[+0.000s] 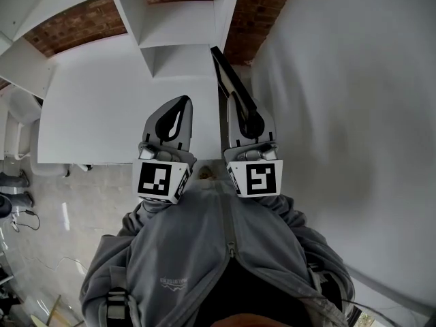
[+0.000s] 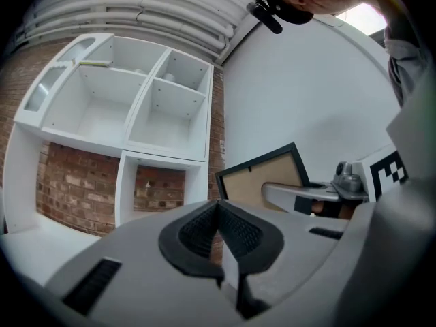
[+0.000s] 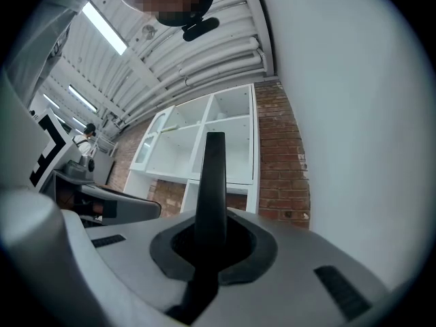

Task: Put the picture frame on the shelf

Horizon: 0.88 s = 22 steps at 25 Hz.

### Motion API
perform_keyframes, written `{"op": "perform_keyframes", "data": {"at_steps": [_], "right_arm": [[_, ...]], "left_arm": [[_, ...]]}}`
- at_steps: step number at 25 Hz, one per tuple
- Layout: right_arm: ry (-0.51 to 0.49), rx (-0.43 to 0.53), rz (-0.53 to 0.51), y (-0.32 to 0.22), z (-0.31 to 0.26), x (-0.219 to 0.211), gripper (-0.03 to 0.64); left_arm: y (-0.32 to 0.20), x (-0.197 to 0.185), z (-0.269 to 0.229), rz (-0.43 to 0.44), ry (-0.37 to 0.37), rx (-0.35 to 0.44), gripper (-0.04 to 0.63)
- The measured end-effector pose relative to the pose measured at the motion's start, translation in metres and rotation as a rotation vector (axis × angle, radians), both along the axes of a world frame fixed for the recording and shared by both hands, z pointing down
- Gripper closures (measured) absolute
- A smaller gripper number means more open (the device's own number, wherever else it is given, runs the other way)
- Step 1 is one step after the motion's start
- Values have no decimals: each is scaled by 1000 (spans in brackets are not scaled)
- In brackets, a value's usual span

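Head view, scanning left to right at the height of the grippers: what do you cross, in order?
White table → left gripper → right gripper, shut on the picture frame → white wall.

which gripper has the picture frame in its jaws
The right gripper: its jaws clamp the black picture frame, while the left gripper has its jaws shut on nothing.

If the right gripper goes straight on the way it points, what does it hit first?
Probably the white shelf unit, reached first by the picture frame in the right gripper; depth is unclear.
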State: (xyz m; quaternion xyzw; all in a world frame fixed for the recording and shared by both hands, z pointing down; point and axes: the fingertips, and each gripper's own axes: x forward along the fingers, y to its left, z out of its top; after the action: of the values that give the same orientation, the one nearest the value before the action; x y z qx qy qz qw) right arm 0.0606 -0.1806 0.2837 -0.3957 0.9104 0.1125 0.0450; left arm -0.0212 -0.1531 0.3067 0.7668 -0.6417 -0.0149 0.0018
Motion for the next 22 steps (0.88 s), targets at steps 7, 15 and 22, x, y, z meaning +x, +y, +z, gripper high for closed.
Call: {"op": "perform_keyframes", "data": {"at_steps": [7, 15, 22], "right_arm": [[-8, -14, -35, -14, 6, -7, 583], [1, -40, -32, -27, 16, -24, 583], [-12, -21, -5, -50, 5, -46, 583]], "left_arm": [[-10, -6, 6, -38, -6, -25, 588], [-29, -18, 9, -26, -5, -39, 588], [-56, -36, 4, -2, -9, -43, 588]]}}
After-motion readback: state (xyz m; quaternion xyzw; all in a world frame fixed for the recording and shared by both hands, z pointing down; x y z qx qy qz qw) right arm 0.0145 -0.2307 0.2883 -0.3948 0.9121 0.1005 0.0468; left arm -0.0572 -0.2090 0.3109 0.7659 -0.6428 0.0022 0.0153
